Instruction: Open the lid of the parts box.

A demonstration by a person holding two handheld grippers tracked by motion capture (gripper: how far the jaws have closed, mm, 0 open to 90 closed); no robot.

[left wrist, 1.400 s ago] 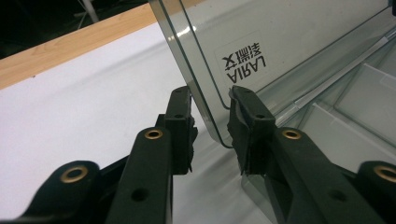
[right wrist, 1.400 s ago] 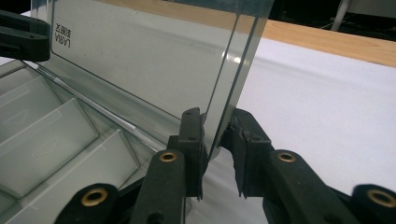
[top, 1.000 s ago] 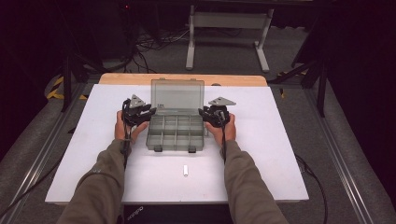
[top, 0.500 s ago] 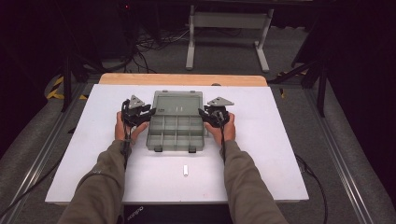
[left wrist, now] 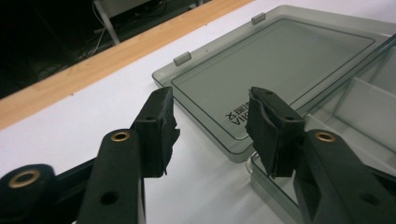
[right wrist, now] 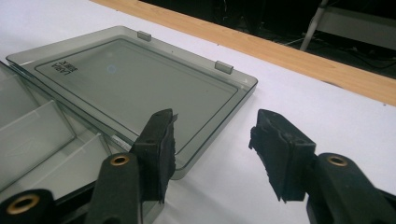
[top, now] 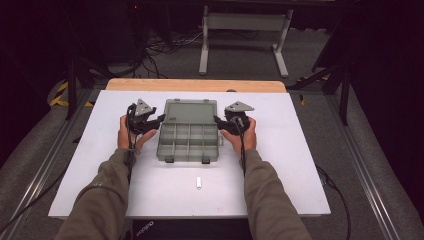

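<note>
Since the earlier frames, lid [top: 190,111] went from upright to flat on the table [top: 300,165], on the far side of the organiser box [top: 188,143]. Box sat mid-table, compartments exposed. Left gripper [top: 159,119] at the box's left rear corner, right gripper [top: 218,120] at its right rear corner; both jaws had just been opening, part-way apart, pads off the lid. Small white piece [top: 198,183] lay near the box's front.

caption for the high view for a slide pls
Two hand-held grippers, left and right, jaws open, flank a clear grey plastic compartment box, its lid folded flat on the white table.
</note>
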